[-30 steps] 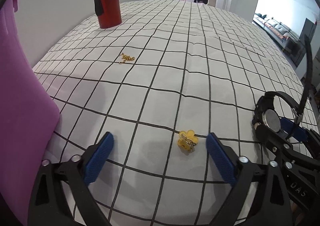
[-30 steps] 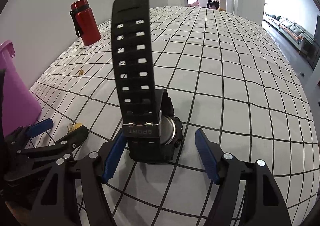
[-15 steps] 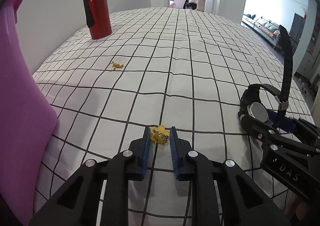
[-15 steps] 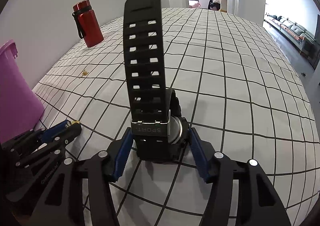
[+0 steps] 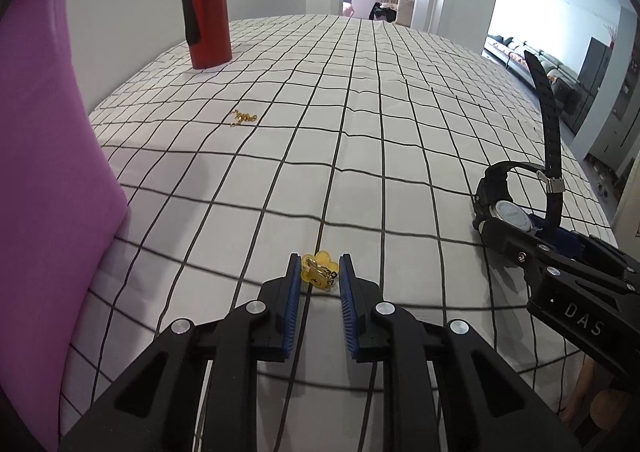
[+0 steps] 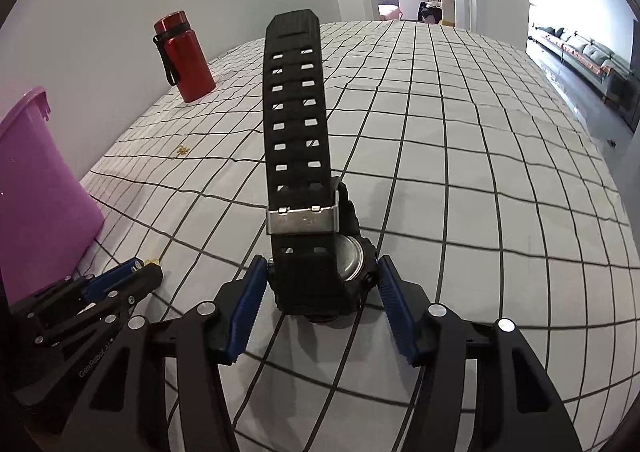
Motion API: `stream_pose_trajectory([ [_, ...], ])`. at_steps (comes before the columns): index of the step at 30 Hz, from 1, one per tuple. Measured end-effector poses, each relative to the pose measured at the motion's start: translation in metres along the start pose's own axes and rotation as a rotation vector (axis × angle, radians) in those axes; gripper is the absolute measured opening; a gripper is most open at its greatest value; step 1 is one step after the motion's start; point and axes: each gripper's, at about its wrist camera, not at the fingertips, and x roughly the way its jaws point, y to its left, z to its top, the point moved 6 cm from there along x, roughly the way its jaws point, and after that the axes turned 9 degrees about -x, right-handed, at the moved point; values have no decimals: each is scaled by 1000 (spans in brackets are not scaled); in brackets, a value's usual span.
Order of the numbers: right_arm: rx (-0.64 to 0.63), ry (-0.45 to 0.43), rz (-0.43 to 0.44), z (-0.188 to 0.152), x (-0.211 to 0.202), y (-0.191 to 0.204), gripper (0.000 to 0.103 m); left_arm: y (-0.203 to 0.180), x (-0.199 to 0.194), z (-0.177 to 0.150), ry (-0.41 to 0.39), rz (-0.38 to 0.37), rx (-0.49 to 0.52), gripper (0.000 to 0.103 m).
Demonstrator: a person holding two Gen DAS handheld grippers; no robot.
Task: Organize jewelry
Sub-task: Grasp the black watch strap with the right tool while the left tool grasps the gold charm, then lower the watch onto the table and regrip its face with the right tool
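We see the left gripper [image 5: 320, 275] closed on a small yellow flower earring [image 5: 319, 270] near the front of the checked cloth [image 5: 360, 132]. To the right, the right gripper [image 6: 322, 280] clamps the black watch [image 6: 320, 272] by its case (strap standing upright). A gold trinket [image 5: 242, 117] lies farther off, before the red bottle [image 5: 206, 14].

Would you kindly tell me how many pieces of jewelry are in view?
3: a yellow earring in the left gripper, a black watch in the right gripper, a gold chain lying near the red bottle.
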Motion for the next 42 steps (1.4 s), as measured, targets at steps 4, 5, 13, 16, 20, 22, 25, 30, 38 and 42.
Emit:
stream_pose_trajectory([
  [4,23,-26,16,-4,-8,-1,55,1,-9,-5,-4,0,-10,19],
  [5,26,-33,18,-3,-9,-1,55,1,-11,-5,-5,1,-11,19],
  [13,47,-67,54,-5,-19,1,54,2,-20,-13,-7,6,-26,19],
  [16,39,-80,52,-5,-24,2,54,3,-21,-15,-3,8,-31,19],
  [20,38,-94,57,-5,-30,3,54,6,-22,-16,3,3,-44,19],
  [22,39,-102,55,-2,-33,3,54,5,-23,-16,2,1,-44,19],
  [25,35,-111,53,0,-37,3,54,5,-24,-15,-2,-1,-43,19],
  [30,29,-122,53,3,-44,5,54,4,-26,-12,-5,-8,-46,19],
  [38,1,-147,50,17,-66,8,54,-1,-43,-2,-33,-18,-52,19],
  [42,-19,-147,52,21,-77,11,54,-3,-54,2,-43,-20,-65,19],
])
